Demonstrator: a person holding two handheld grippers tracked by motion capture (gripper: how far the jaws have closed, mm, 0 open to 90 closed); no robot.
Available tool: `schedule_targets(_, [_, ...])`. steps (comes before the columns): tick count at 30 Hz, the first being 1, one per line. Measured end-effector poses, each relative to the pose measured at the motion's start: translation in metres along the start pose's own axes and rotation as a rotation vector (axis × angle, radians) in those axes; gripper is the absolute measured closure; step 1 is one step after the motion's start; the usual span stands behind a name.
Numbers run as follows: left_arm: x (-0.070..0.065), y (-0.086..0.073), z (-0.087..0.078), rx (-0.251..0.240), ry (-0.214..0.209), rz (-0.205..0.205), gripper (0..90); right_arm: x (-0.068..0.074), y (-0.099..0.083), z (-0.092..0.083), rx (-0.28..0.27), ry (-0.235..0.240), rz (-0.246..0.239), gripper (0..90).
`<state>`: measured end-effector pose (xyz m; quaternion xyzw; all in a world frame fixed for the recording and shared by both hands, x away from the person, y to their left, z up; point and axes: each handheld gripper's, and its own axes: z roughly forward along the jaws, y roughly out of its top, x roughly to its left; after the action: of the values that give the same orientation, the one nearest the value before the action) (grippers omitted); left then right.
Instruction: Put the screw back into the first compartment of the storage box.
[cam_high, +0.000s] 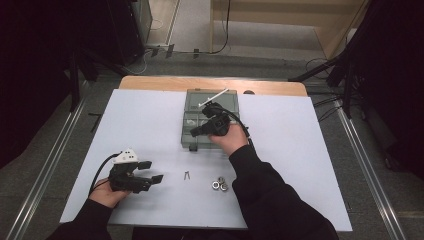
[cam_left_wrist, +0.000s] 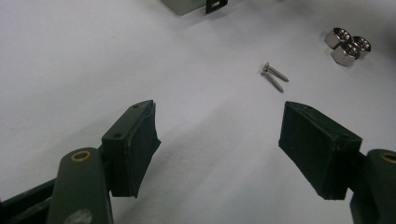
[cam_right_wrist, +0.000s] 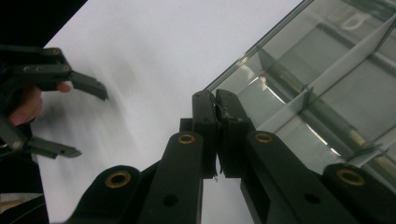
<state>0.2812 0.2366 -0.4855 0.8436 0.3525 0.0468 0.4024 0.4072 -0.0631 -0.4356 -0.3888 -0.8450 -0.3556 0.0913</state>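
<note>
Right gripper (cam_high: 196, 132) fingers closed, seemingly empty, over clear box (cam_high: 192, 100) front edge. Left gripper (cam_high: 152, 171) fingers open; 2 screws (cam_left_wrist: 274, 77) lie just ahead, nearer it.

The grippers (cam_high: 150, 172) (cam_high: 198, 131) were black, the compartment box (cam_high: 200, 102) clear grey-green, the table cover (cam_high: 140, 120) plain white, the nuts (cam_high: 219, 184) and screws (cam_high: 187, 175) shiny silver, the sleeves (cam_high: 270, 200) black.

No lettering, label, brand mark or number is legible anywhere on the table, its parts or the surrounding room.
</note>
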Motion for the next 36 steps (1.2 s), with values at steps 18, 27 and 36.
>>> schedule_targets(18, [0.001, -0.001, 0.0, 0.005, -0.002, 0.003, 27.2, -0.022, 0.024, 0.007, -0.011, -0.047, 0.064, 88.8])
schedule_targets(27, [-0.001, 0.001, -0.001, -0.003, -0.007, 0.009, 27.3, -0.032, 0.037, 0.017, -0.007, -0.062, 0.082, 88.6])
schedule_targets(36, [-0.002, 0.0, 0.002, 0.008, -0.008, 0.012, 27.3, -0.042, 0.046, 0.034, -0.023, -0.084, 0.12, 87.6])
